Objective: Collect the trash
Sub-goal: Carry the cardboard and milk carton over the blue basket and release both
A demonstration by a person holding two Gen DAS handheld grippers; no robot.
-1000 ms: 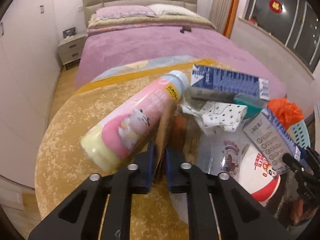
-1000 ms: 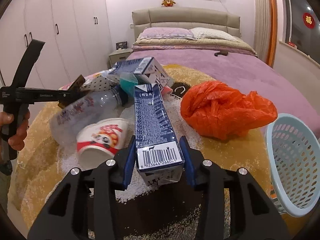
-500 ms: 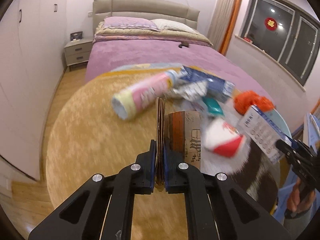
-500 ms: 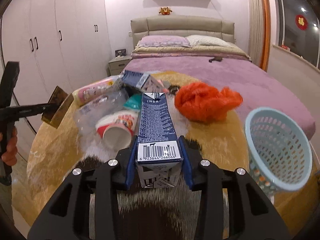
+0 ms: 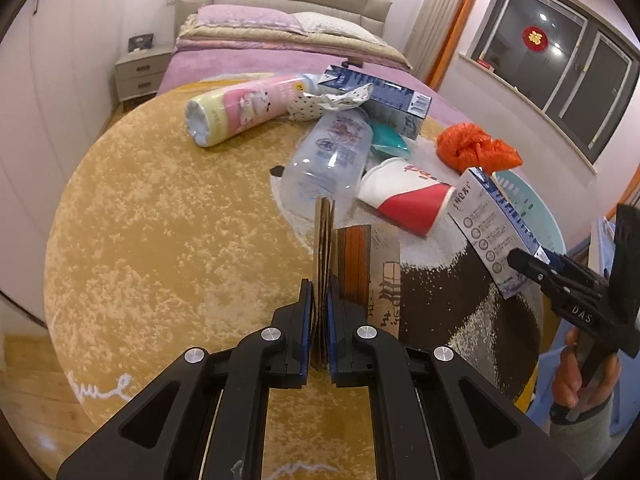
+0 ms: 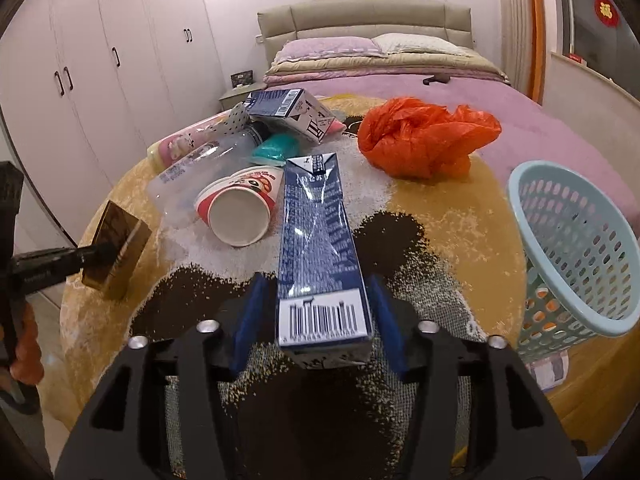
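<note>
My left gripper [image 5: 319, 312] is shut on a flattened brown cardboard box [image 5: 360, 264], held above the round yellow rug; the box also shows in the right wrist view [image 6: 116, 252]. My right gripper [image 6: 320, 308] is shut on a blue milk carton [image 6: 320, 240], seen in the left wrist view [image 5: 488, 232] too. A light-blue mesh basket [image 6: 576, 240] stands just right of the carton. A trash pile lies ahead: a red-white paper cup [image 6: 236, 204], a clear plastic bottle [image 5: 328, 160], a pink bottle [image 5: 244, 108], a second blue carton [image 5: 380, 96] and an orange plastic bag [image 6: 428, 136].
A round yellow rug [image 5: 160, 220] with a dark and white figure lies on the wood floor. A bed with a purple cover [image 6: 400, 80] stands behind the pile. White wardrobes [image 6: 100, 72] line the left wall, with a nightstand [image 5: 140, 72] beside the bed.
Both grippers have pulled back and up from the trash pile, each still holding its item. The basket now sits close on the right of the milk carton.
</note>
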